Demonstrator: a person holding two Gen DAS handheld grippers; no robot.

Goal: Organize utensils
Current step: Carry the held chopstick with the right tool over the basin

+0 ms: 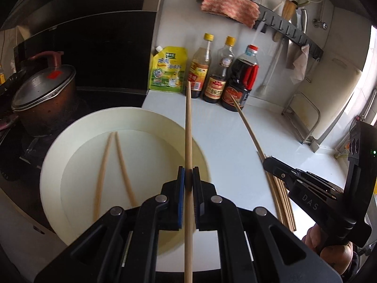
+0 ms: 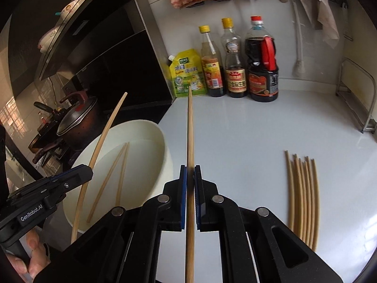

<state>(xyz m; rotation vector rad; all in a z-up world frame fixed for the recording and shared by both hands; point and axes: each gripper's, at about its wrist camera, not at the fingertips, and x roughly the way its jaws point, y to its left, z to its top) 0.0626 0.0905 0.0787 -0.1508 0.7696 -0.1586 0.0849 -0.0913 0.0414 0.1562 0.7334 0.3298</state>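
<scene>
My left gripper (image 1: 188, 173) is shut on a wooden chopstick (image 1: 188, 127) and holds it above the round white basin (image 1: 54, 155). Two chopsticks (image 1: 117, 162) lie inside the basin. My right gripper (image 2: 190, 172) is shut on another chopstick (image 2: 190, 129) above the white counter, just right of the basin (image 2: 162, 146). A row of several chopsticks (image 2: 304, 195) lies on the counter to the right. The right gripper (image 1: 271, 161) shows in the left wrist view with its chopstick (image 1: 247, 122). The left gripper (image 2: 82, 172) and its chopstick (image 2: 106, 132) show in the right wrist view.
A yellow-green pouch (image 2: 187, 73) and three sauce bottles (image 2: 235, 63) stand against the back wall. A lidded pot (image 1: 44, 94) sits on the stove at the left. A metal rack (image 2: 355, 96) stands at the right. A pink cloth (image 1: 229, 7) hangs on the wall rail.
</scene>
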